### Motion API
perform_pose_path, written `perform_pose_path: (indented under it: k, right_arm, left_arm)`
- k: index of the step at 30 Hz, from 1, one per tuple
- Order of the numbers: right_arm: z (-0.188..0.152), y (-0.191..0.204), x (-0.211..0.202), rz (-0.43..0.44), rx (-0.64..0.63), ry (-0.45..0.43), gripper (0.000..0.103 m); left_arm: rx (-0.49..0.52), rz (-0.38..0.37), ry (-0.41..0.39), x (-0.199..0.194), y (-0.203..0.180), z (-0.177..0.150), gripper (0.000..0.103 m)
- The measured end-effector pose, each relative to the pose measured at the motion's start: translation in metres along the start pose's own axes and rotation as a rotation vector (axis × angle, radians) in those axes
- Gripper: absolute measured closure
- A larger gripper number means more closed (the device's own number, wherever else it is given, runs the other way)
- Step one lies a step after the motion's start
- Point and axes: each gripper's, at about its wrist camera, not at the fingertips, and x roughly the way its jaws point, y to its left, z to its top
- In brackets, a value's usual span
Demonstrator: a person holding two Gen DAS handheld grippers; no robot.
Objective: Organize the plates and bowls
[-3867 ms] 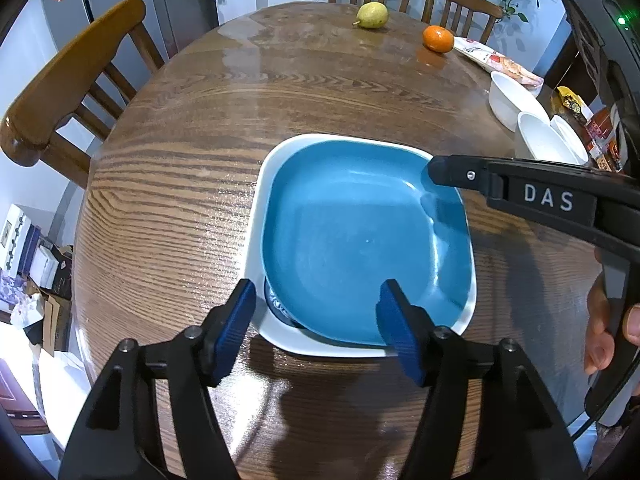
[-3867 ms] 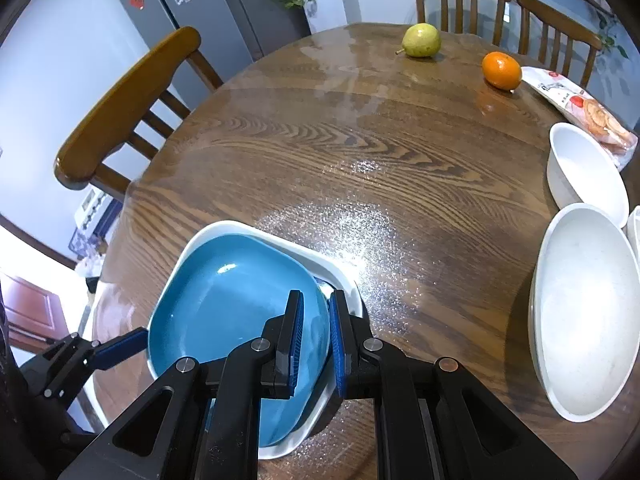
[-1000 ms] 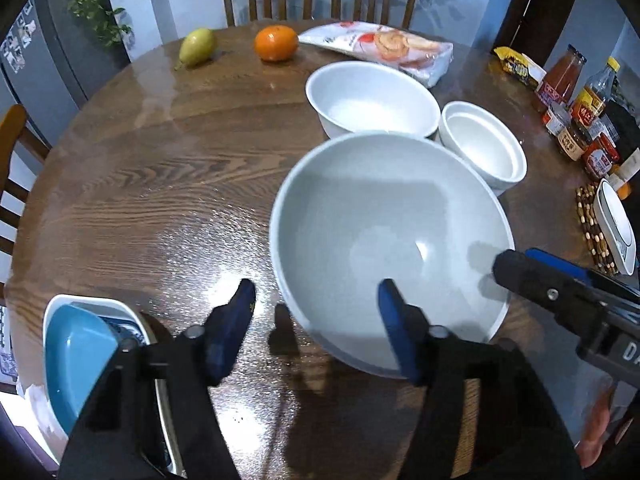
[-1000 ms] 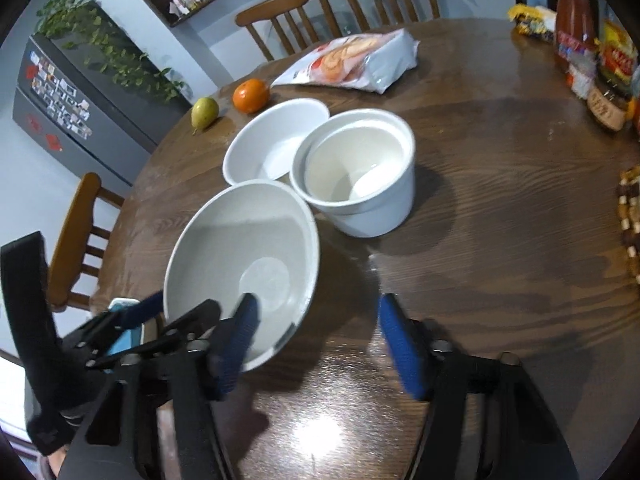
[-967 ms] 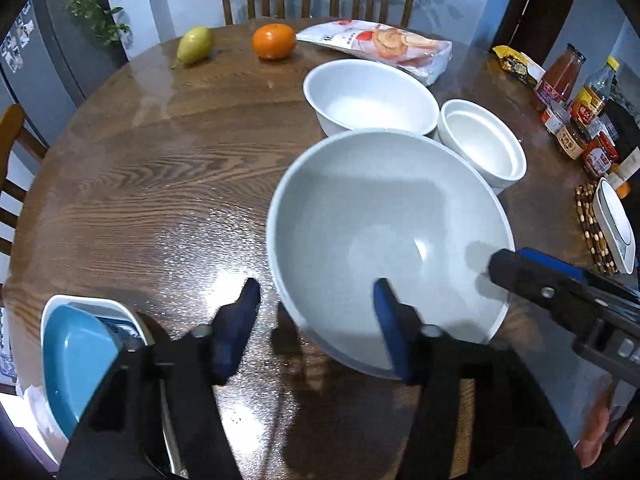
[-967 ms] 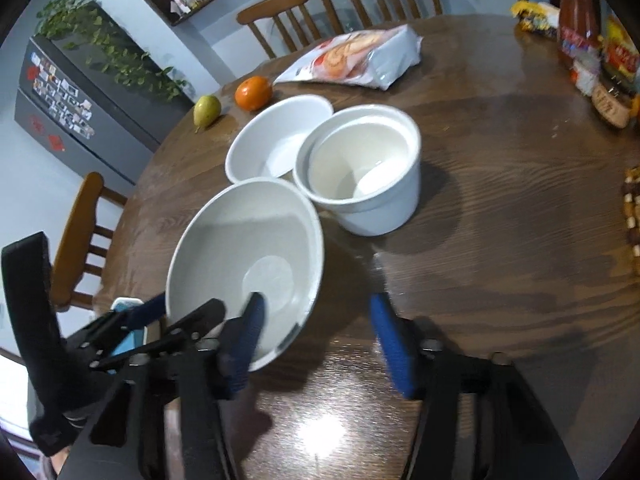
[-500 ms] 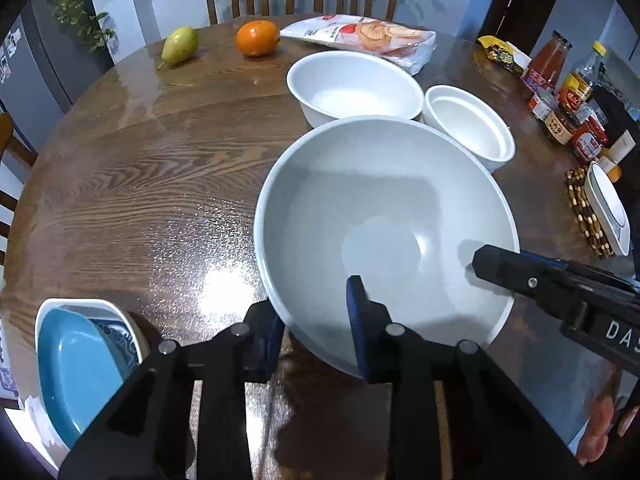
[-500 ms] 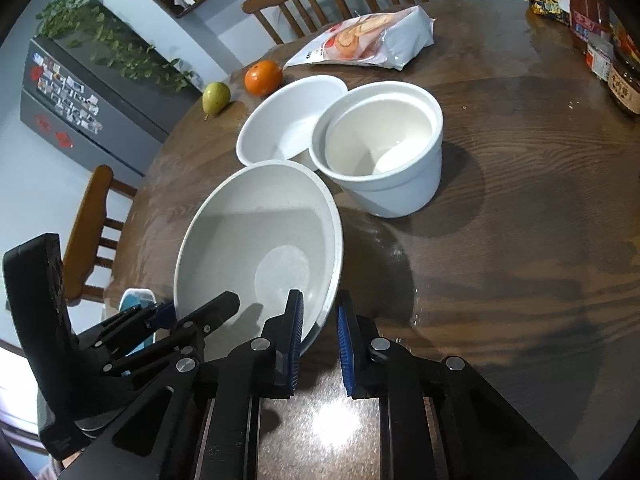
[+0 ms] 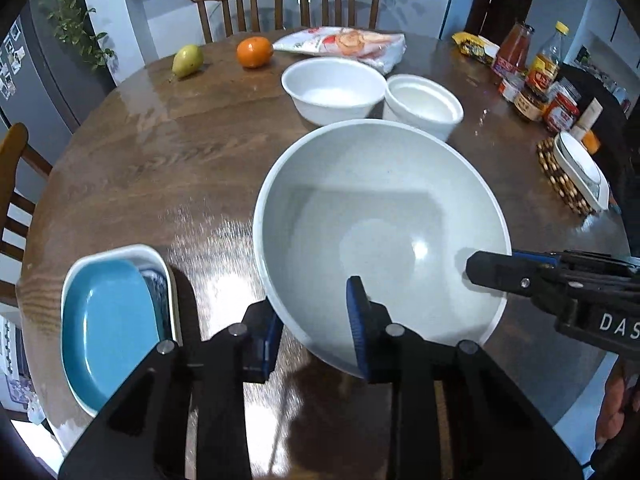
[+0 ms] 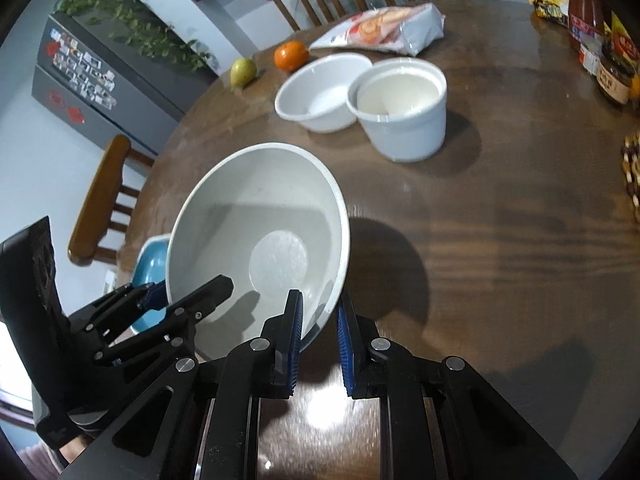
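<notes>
Claws (image 9: 316, 320) (image 10: 319, 330) angled down, clamping big bowl (image 9: 380, 232) rim

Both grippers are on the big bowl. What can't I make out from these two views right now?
- Big bowl underside: hidden by its own body in both views, so lifted or resting is unclear.
- Plates under the blue plate: left view shows only edges; in the right view the bowl covers most.
- Jar labels: too small.
- Left gripper outer pad: behind the bowl wall.

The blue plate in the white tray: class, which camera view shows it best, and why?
The left wrist view. There the blue plate lies almost whole inside the white tray, left of the large bowl. In the right wrist view only a blue sliver peeks out behind that bowl and the left gripper.
</notes>
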Motion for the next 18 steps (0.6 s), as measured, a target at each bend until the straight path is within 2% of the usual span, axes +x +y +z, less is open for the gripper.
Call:
perform_pose_path:
  k: [7, 13, 15, 17, 18]
  right_arm:
    - [-0.013, -0.003, 0.008, -0.01, 0.021, 0.047, 0.084]
    - [-0.013, -0.006, 0.009, -0.023, 0.036, 0.045, 0.084]
    - [-0.012, -0.006, 0.008, -0.04, 0.033, 0.045, 0.083]
    - [-0.011, -0.006, 0.006, -0.053, 0.025, 0.038, 0.078]
    - [-0.01, -0.006, 0.005, -0.056, 0.024, 0.034, 0.073]
  left_arm:
    - [0.01, 0.003, 0.031, 0.006, -0.003, -0.013, 0.074]
    - [0.002, -0.005, 0.04, 0.006, -0.003, -0.015, 0.072]
    - [-0.001, -0.004, 0.037, 0.005, -0.002, -0.015, 0.066]
    - [-0.003, 0.005, 0.027, 0.003, -0.001, -0.015, 0.048]
    - [-0.004, 0.009, 0.019, 0.001, -0.001, -0.015, 0.045]
